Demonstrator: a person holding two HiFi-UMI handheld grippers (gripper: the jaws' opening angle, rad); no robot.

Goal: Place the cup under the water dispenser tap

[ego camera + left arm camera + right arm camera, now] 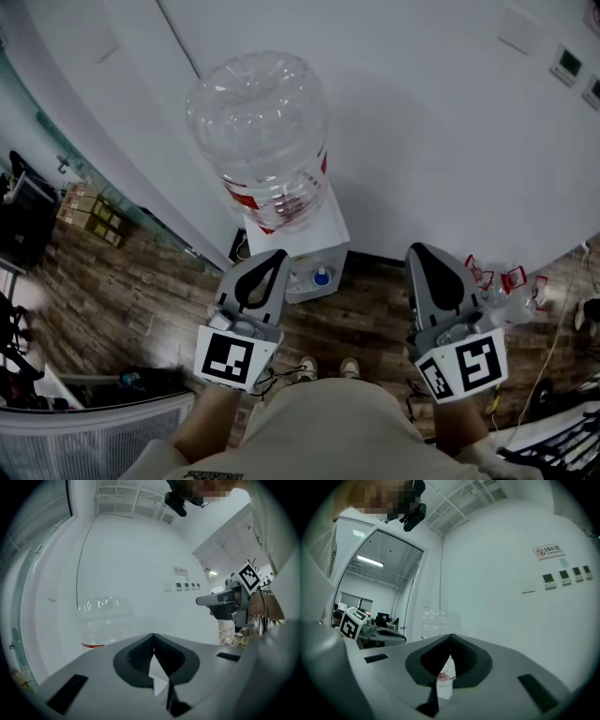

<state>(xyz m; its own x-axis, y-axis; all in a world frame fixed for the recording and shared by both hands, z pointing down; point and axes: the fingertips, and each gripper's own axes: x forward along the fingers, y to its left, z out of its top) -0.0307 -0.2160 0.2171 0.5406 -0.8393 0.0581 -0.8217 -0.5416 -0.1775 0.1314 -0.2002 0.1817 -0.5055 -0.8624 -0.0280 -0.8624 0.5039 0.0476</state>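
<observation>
The water dispenser (302,242) stands against the white wall with a large clear bottle (262,131) on top. Its taps, one of them blue (322,277), face me low on the front. No cup shows in any view. My left gripper (275,255) hovers just left of the taps, shut and empty. My right gripper (424,249) is held off to the right, also shut with nothing in it. In the left gripper view the jaws (153,635) meet below the bottle (103,616). The right gripper view shows closed jaws (451,636) with the bottle (438,623) beyond.
Dark wood floor (141,309) runs around the dispenser. Red-and-white items (492,277) and cables lie on the floor at right. Cardboard boxes (89,214) sit by a glass wall at left, with a white mesh basket (84,441) at lower left. Wall switches (567,64) are at upper right.
</observation>
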